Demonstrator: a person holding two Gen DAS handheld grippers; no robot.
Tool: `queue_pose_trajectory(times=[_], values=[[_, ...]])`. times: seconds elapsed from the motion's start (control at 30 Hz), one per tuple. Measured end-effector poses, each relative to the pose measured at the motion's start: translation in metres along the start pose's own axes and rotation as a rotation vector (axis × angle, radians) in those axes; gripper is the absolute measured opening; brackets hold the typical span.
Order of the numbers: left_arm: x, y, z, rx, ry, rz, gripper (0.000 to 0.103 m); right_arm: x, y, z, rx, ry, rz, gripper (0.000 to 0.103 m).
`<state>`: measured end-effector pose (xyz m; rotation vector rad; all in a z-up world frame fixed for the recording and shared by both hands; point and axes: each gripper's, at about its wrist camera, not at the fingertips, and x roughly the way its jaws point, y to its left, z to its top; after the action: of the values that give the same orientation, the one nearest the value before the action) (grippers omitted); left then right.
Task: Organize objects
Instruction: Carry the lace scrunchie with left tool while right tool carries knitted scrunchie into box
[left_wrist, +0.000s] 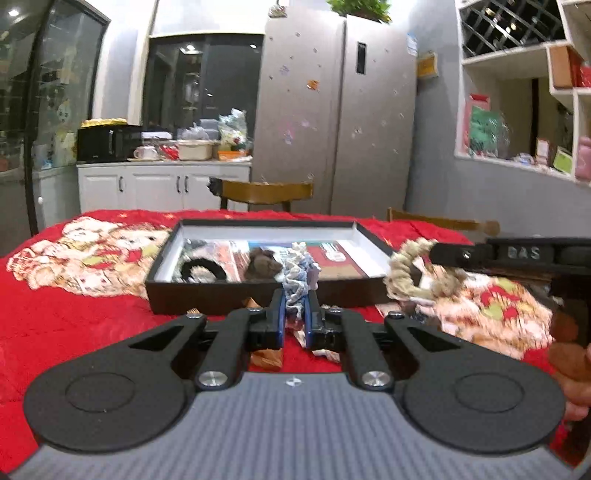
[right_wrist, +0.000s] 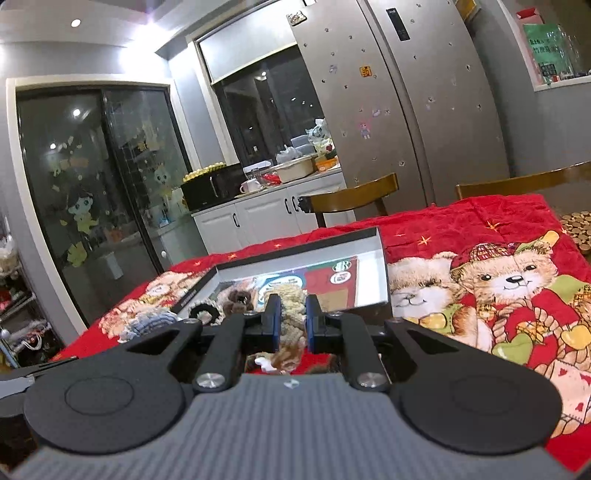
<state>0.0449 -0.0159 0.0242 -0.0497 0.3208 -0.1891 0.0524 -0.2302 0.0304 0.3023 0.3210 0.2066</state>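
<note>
A shallow black box (left_wrist: 207, 295) with white inner walls lies on the red bear blanket. Inside it rest a black scrunchie (left_wrist: 199, 269) and a brown one (left_wrist: 260, 264). My left gripper (left_wrist: 295, 295) is shut on a blue-and-white scrunchie (left_wrist: 295, 273), held just before the box's near wall. To the right, my right gripper (left_wrist: 439, 254) carries a beige scrunchie (left_wrist: 410, 269) near the box's right corner. In the right wrist view the right gripper (right_wrist: 293, 299) is shut on the beige scrunchie (right_wrist: 291, 295) over the near edge of the box (right_wrist: 369, 254), and the blue scrunchie (right_wrist: 151, 321) shows at left.
The red blanket (left_wrist: 74, 314) covers the whole table. Two wooden chairs (left_wrist: 266, 192) (right_wrist: 517, 181) stand behind its far edge, with a steel fridge (left_wrist: 332, 110) and a cluttered white counter (left_wrist: 166, 162) beyond. A hand (left_wrist: 569, 369) shows at the lower right.
</note>
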Motion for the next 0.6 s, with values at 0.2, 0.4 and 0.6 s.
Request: queue_pose_trajectory(times=[0.2,0.4,0.6], values=[[-0.002,0.006,0.028,-0.043,-0.021,0.016,0.012,-0.002,0.005,0.027,0.009,-0.036,0.006,0.015],[0.008,0.003,0.066,-0.051,-0.034,-0.012,0.012,0.012,0.006,0.061,0.069,-0.045,0.021,0.015],[0.028,0.001,0.103,-0.073,-0.055,-0.031,0.012,0.034,0.006,0.084,0.096,-0.058,0.021,0.015]])
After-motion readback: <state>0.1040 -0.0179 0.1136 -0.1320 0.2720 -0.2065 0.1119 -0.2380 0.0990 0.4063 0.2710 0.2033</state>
